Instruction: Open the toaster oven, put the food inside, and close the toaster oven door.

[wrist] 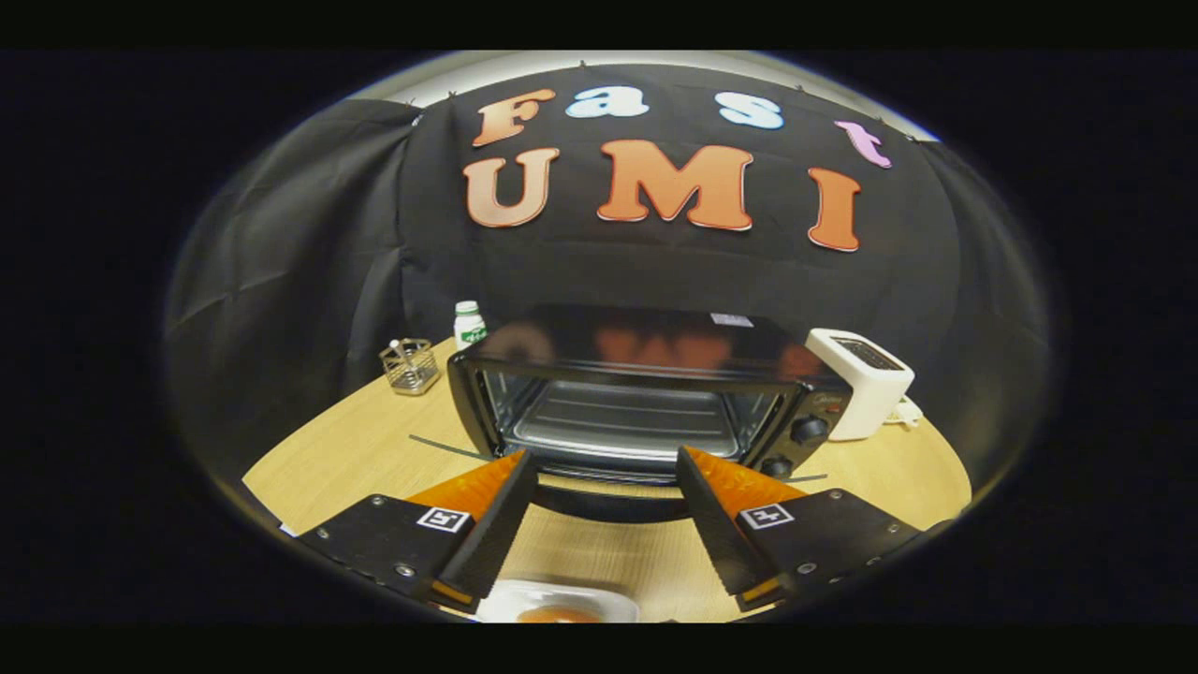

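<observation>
A black toaster oven (646, 393) stands on the wooden table (356, 449) just beyond my fingers. Its door (608, 501) hangs folded down toward me, and the wire rack (622, 421) inside is in plain sight. My gripper (606, 459) is open, with its fingertips wide apart in front of the lowered door and nothing between them. Below and behind the fingers, close to me, a white plate (524, 599) carries an orange-brown piece of food (559, 614), partly cut off from sight.
A white slot toaster (866, 384) sits right of the oven, close to its control knobs (807, 429). Left of the oven are a small wire basket (410, 365) and a white bottle with a green label (468, 325). Black cloth walls close in behind.
</observation>
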`<state>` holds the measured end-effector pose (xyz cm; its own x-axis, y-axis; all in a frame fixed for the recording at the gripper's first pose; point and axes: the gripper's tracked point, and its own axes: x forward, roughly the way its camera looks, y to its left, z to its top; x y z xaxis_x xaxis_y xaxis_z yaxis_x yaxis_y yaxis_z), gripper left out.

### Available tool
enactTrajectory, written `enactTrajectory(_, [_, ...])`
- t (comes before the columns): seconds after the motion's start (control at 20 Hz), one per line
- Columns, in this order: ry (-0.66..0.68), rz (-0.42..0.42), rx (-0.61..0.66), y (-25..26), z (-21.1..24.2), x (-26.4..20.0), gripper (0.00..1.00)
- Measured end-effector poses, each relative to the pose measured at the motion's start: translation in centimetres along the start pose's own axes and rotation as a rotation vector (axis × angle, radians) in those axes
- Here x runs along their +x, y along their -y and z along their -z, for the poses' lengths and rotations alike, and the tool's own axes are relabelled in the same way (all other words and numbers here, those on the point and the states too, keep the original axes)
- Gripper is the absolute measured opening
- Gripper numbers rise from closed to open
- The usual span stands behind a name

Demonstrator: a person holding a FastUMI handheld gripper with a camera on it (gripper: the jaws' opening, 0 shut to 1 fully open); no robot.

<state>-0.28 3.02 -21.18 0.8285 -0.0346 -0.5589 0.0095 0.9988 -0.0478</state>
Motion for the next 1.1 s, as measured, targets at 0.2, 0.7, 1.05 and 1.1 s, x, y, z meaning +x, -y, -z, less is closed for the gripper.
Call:
enactTrajectory(0.2, [-0.058,-0.068,0.048,-1.1,3.5,-0.9,0.89])
enactTrajectory(0.7, [-0.267,-0.112,0.154,-2.1,11.4,-0.2,0.88])
enactTrajectory(1.05, [-0.251,-0.133,0.152,-2.4,11.4,-1.1,0.86])
enactTrajectory(1.1, [-0.235,-0.134,0.127,-2.3,11.2,-1.6,0.86])
